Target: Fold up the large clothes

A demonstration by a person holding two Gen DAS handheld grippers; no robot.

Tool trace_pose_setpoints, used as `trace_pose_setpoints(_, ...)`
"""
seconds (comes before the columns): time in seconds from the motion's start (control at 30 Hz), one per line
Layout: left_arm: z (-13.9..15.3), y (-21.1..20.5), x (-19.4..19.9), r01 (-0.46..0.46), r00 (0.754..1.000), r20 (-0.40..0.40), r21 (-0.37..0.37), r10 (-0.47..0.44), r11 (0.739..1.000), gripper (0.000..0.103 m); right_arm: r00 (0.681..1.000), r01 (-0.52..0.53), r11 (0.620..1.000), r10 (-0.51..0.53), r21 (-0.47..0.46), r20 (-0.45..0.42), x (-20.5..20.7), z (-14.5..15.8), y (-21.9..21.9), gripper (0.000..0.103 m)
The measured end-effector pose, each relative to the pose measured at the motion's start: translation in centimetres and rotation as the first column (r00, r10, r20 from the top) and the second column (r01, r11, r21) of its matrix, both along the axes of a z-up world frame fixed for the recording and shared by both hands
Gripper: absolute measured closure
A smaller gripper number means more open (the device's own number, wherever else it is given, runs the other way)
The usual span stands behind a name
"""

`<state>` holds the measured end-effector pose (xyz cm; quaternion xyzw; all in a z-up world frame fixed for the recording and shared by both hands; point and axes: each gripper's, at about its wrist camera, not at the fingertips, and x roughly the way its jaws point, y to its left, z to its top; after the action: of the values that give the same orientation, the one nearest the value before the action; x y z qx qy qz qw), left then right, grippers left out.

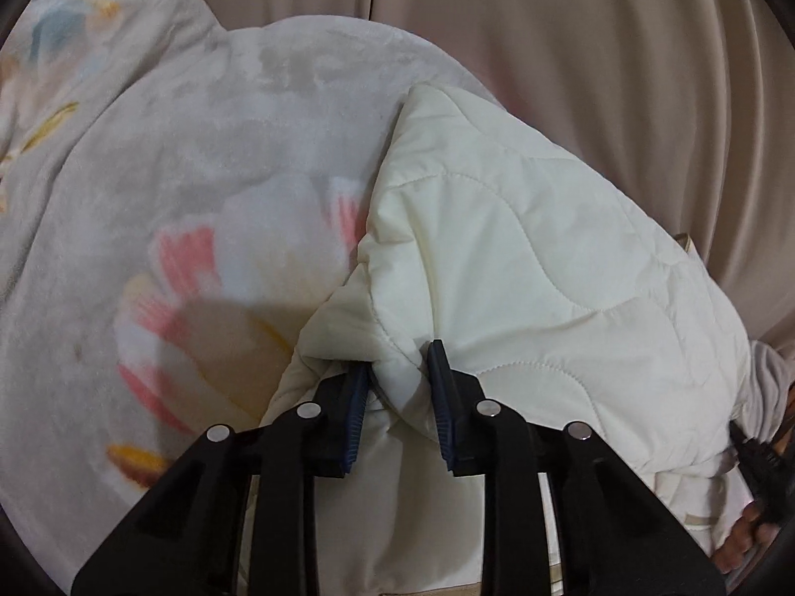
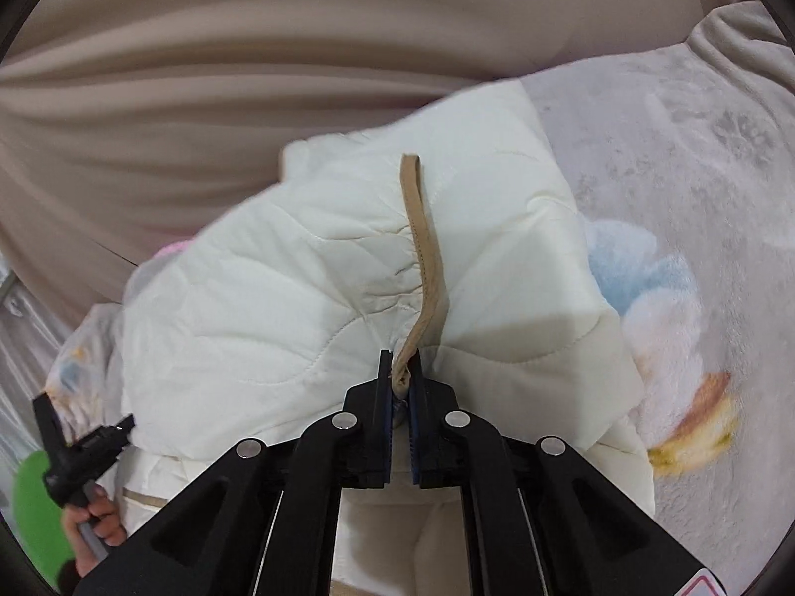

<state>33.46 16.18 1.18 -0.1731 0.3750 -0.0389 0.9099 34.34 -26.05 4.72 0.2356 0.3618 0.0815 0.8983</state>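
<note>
Item 1, nearest in the left wrist view: left gripper point(image 1: 400, 367), black linkage with blue pads, its jaws pinched on a thick bunched fold of the cream quilted jacket point(image 1: 521, 248). Fabric fills the gap between the pads and bulges out at 12 o'clock.

Item 2, nearest in the right wrist view: right gripper point(image 2: 401, 362), same build, jaws nearly together and clamped on the tan trim strip point(image 2: 422, 248) where it meets the jacket's gathered edge. The trim runs away from the fingertips toward 12 o'clock. This strip shows clearly only here; the left view offers no more than a small tan sliver at its 3 o'clock edge.

Item 3: the jacket point(image 2: 308, 268) itself, wavy stitch lines, lifted off the surface between the two grips and draped in a rumpled mound, its lower panels hanging toward 6 o'clock in both views.

Item 4: each camera catches the opposite tool. The right view shows the left gripper point(image 2: 84, 442) at 8 o'clock with the left hand point(image 2: 97, 521) around its handle. The left view shows part of the right hand point(image 1: 750, 531) at 4 o'clock.

Item 5, beneath and beyond: a pale plush blanket point(image 1: 198, 174) with pink, yellow and blue floral print, spread under the jacket. The left view shows it at 9 to 12 o'clock; the right view shows it point(image 2: 695, 174) at 1 to 4 o'clock.

Item 6, farthest: a beige curtain point(image 1: 596, 25), pleated, across the top of both views point(image 2: 198, 74).

Item 7, right view only: a green blurred shape point(image 2: 30, 506) at 8 o'clock, identity unclear.
</note>
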Motion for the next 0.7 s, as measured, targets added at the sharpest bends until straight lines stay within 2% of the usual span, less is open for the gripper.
trace_pose_setpoints(0.07,-0.1,-0.2,-0.1,-0.003,1.000,0.008,-0.001,0.003,1.000,0.079,1.000,0.001,0.999,-0.001,0.036,0.001,0.7,0.2,-0.5,0.089)
trace_pose_setpoints(0.1,-0.2,-0.3,-0.2,-0.005,1.000,0.013,0.000,0.005,1.000,0.078,1.000,0.009,0.998,-0.009,0.066,0.005,0.6,0.4,-1.1,0.083)
trace_pose_setpoints(0.13,-0.2,-0.4,-0.3,-0.008,1.000,0.019,0.001,0.008,1.000,0.078,1.000,0.023,0.996,-0.024,0.089,0.013,0.8,0.5,-1.5,0.069)
trace_pose_setpoints(0.2,-0.3,-0.7,-0.4,-0.010,1.000,0.028,0.003,0.010,1.000,0.078,0.998,0.054,0.987,-0.060,0.149,0.037,1.2,0.8,-2.5,0.051)
trace_pose_setpoints(0.3,-0.3,-1.0,-0.2,-0.012,0.999,0.031,0.001,0.012,1.000,0.078,0.996,0.083,0.970,-0.083,0.228,-0.013,3.2,0.5,-3.6,0.047)
trace_pose_setpoints(0.33,-0.4,-0.9,-0.1,-0.012,0.999,0.032,-0.003,0.012,1.000,0.078,0.994,0.101,0.972,-0.090,0.214,-0.062,4.0,0.1,-3.4,0.051)
trace_pose_setpoints(0.37,-0.4,-0.8,0.0,-0.013,0.999,0.032,-0.007,0.013,1.000,0.078,0.989,0.119,0.980,-0.103,0.162,-0.103,4.8,0.2,-2.8,0.055)
trace_pose_setpoints(0.43,-0.5,-0.8,0.0,-0.014,0.999,0.032,-0.014,0.015,1.000,0.078,0.994,0.085,0.996,-0.082,0.030,-0.070,5.2,2.4,-0.7,0.097)
trace_pose_setpoints(0.47,-0.5,-0.7,0.1,-0.017,0.999,0.031,-0.015,0.017,1.000,0.078,0.998,0.058,0.998,-0.059,-0.033,-0.005,4.6,4.3,0.6,0.097)
trace_pose_setpoints(0.5,-0.5,-0.7,0.1,-0.017,0.999,0.031,-0.015,0.018,1.000,0.078,0.993,0.032,0.998,-0.025,-0.061,0.113,3.2,6.7,1.7,0.098)
trace_pose_setpoints(0.6,-0.5,-0.8,0.1,-0.016,0.999,0.033,-0.008,0.017,1.000,0.078,0.919,-0.039,0.999,0.045,-0.025,0.392,-1.3,11.9,2.8,0.099)
trace_pose_setpoints(0.63,-0.5,-0.9,0.1,-0.016,0.999,0.033,-0.005,0.016,1.000,0.078,0.906,-0.023,1.000,0.030,-0.021,0.421,-1.9,12.2,2.7,0.099)
trace_pose_setpoints(0.67,-0.6,-0.9,0.0,-0.014,0.999,0.034,-0.002,0.014,1.000,0.077,0.910,0.011,1.000,0.001,-0.026,0.414,-1.8,11.9,2.3,0.099)
trace_pose_setpoints(0.7,-0.6,-1.0,0.0,-0.011,0.999,0.035,0.000,0.011,1.000,0.077,0.935,0.056,0.997,-0.038,-0.044,0.352,-0.6,10.4,1.8,0.099)
